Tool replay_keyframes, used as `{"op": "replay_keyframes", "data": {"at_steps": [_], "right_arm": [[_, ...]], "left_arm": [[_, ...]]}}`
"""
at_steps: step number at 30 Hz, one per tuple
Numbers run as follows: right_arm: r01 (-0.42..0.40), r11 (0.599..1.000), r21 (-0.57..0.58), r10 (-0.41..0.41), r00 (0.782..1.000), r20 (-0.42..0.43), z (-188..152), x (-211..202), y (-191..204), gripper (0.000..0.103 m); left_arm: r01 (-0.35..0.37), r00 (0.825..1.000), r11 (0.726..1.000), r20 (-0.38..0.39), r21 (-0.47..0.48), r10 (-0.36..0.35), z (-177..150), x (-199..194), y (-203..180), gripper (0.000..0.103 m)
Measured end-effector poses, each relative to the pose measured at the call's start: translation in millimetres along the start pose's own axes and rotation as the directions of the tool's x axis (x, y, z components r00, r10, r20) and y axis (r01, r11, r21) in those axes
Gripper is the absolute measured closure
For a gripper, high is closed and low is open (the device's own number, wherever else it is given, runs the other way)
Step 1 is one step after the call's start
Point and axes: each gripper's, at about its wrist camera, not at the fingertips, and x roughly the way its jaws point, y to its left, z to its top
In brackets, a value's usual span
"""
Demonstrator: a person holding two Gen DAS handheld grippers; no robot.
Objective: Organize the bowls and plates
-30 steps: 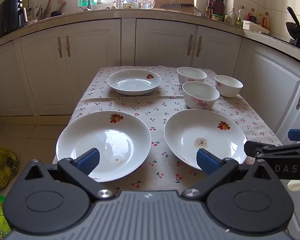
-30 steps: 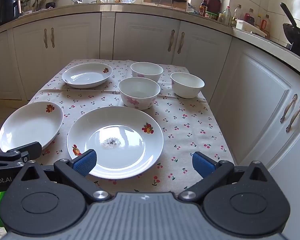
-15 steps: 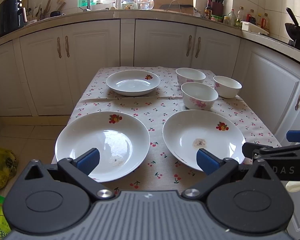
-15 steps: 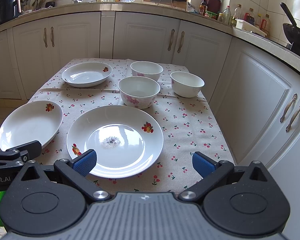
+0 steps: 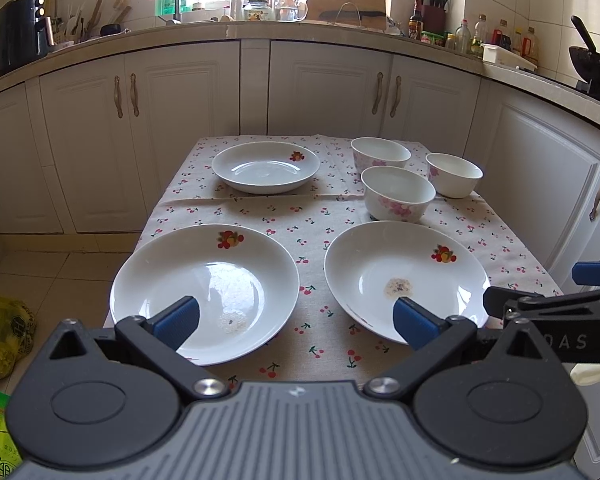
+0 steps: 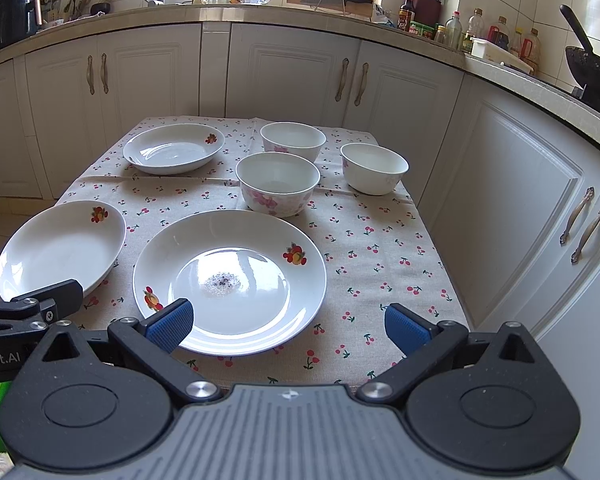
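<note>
Three white plates with fruit prints lie on the cherry-print tablecloth: near left plate, near right plate, far plate. Three white bowls stand at the far right: a front bowl with pink flowers, a back bowl and a right bowl. My left gripper is open and empty, hovering over the near edge between the two near plates. My right gripper is open and empty over the right plate's near rim.
The small table stands in a kitchen with white cabinets behind and to the right. The counter carries bottles, a knife block and a wok. A yellow bag lies on the floor at the left.
Both grippers have drifted very slightly; the table scene sits a little lower and nearer in view. Nothing was taken hold of.
</note>
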Motion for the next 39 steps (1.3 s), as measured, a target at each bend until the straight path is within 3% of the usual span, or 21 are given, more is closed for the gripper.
{"op": "replay_keyframes", "data": {"at_steps": [39], "right_arm": [[0.009, 1.0, -0.006, -0.009, 1.0, -0.005, -1.7, 0.7, 1.3, 0.0]], "left_arm": [[0.011, 1.0, 1.0, 0.006, -0.009, -0.011, 0.9, -0.7, 0.9, 0.001]]}}
